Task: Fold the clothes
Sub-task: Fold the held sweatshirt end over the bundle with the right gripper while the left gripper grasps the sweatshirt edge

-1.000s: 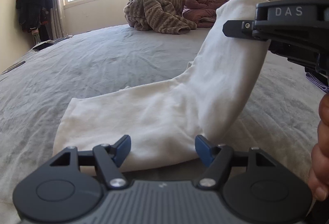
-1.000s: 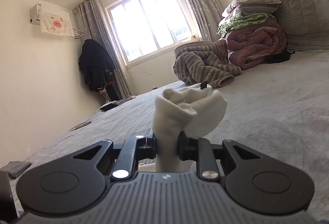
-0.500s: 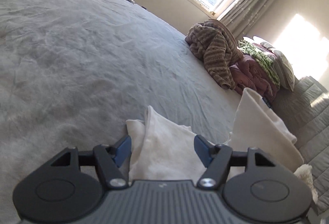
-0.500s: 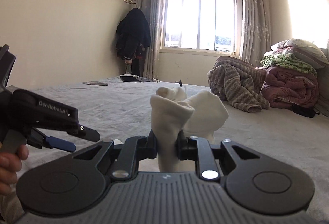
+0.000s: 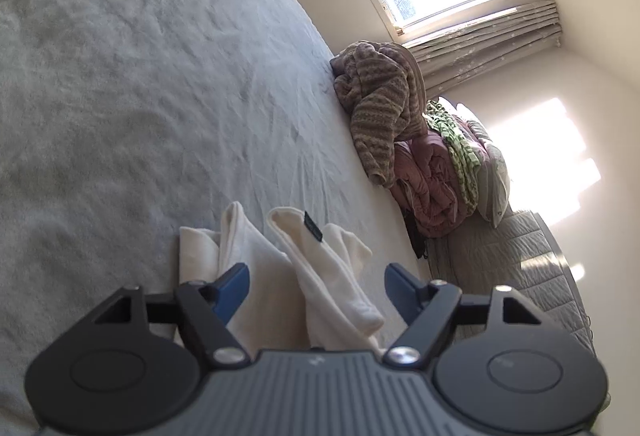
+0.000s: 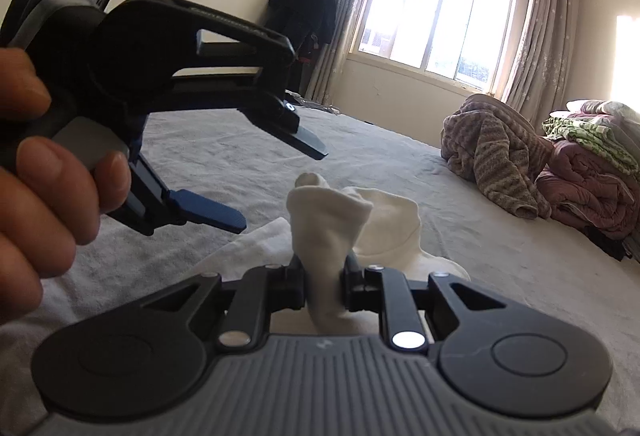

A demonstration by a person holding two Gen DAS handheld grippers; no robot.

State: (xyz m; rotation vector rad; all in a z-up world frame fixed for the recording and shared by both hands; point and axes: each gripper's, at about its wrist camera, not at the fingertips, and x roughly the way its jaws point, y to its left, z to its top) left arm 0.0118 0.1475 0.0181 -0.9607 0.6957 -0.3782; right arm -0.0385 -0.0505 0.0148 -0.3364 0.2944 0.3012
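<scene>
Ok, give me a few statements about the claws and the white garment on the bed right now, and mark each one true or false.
1. The right claw pinches a bunched part of the white garment. True.
2. The left claw is clamped tight on the garment. False: its jaws are opening, cloth lying loose between the blue fingers.
3. A brown striped blanket lies near the window. True.
4. The bed cover is red. False: it is grey.
</scene>
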